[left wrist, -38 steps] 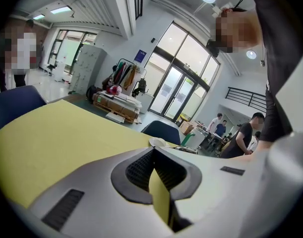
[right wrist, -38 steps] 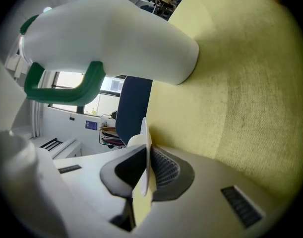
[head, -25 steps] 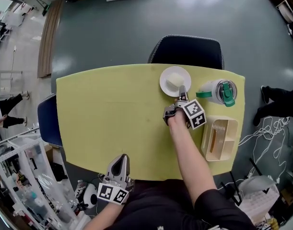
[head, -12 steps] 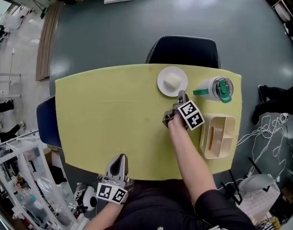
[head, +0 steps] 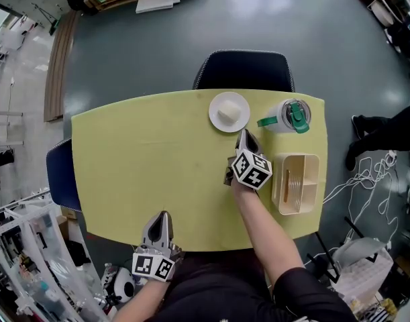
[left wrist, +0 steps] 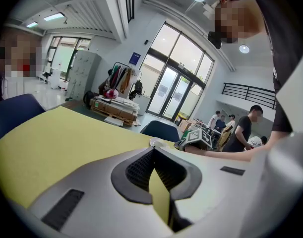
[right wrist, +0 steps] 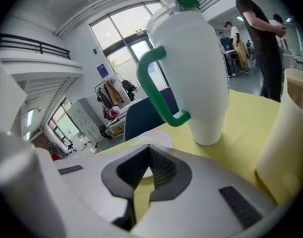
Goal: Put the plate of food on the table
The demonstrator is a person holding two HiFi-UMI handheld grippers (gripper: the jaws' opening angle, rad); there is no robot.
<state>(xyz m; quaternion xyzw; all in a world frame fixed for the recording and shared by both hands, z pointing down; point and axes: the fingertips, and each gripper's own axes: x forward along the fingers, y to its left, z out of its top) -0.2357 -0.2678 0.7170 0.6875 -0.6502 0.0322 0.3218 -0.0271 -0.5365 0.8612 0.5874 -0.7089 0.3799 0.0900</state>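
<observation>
A small white plate (head: 229,111) holding a pale piece of food (head: 226,115) rests on the yellow table (head: 144,153), near its far edge. My right gripper (head: 243,137) points at the plate from just in front of it, apart from the rim. Its jaws have just been closing and now stand shut with nothing between them. In the right gripper view the plate (right wrist: 160,135) shows just past the shut tips of the right gripper (right wrist: 150,148). My left gripper (head: 160,219) hovers over the table's near edge, shut and empty. In the left gripper view the plate (left wrist: 158,142) is a small far-off shape.
A white tumbler with a green lid and handle (head: 288,115) stands right of the plate. A cream cutlery tray (head: 296,182) lies at the table's right end. One dark chair (head: 243,70) stands behind the table, another (head: 59,174) at its left.
My right gripper has drawn back from the plate's rim, risen a little, rolled and closed its jaws. The plate stays on the table. The left gripper has not moved.
</observation>
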